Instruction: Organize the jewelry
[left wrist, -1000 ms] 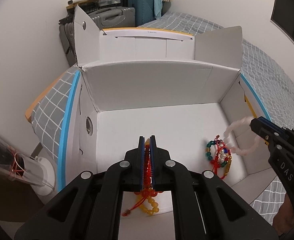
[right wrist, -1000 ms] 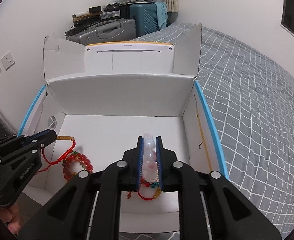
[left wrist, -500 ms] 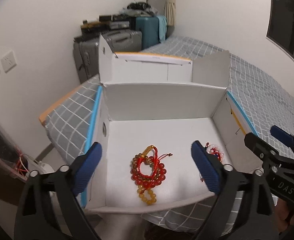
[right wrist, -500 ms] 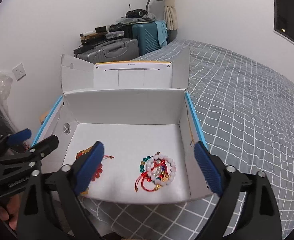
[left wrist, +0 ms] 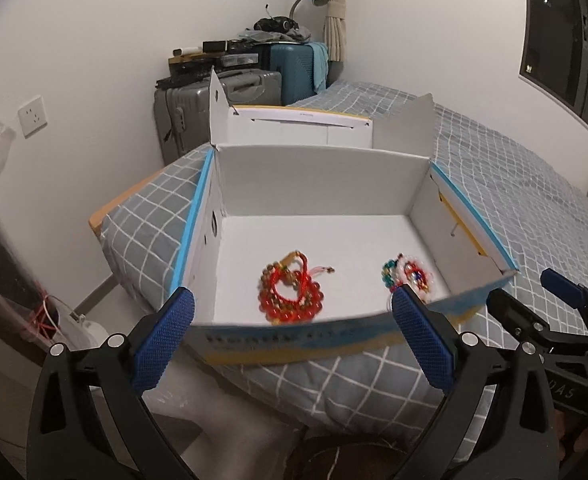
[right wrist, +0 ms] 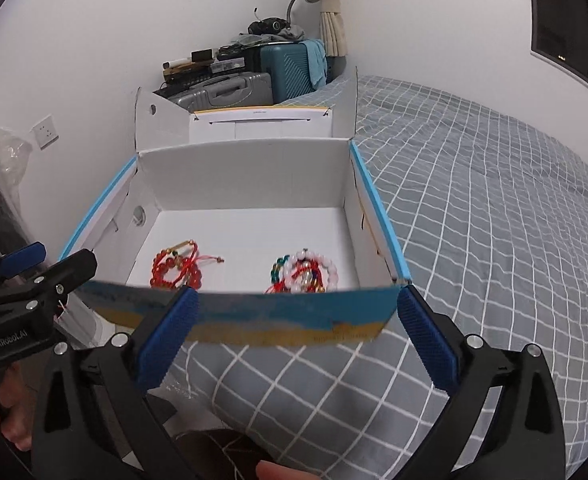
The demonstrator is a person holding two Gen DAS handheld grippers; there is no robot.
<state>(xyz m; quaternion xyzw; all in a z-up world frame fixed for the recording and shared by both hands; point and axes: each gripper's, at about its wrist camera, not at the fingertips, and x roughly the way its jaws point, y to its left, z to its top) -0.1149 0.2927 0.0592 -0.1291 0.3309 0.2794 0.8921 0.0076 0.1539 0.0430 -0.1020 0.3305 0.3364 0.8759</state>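
Both grippers hang just outside the box (right wrist: 250, 312), near its front wall, jaws spread wide and empty; the red bracelets (left wrist: 290, 294) lie inside left, the pink-and-white bracelets (right wrist: 306, 272) inside right, well apart; I'd leave both heaps separate and untangled.

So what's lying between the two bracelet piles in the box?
Nothing: only bare white box floor separates the red bead pile from the pink-and-teal pile, clearest in the right wrist view.
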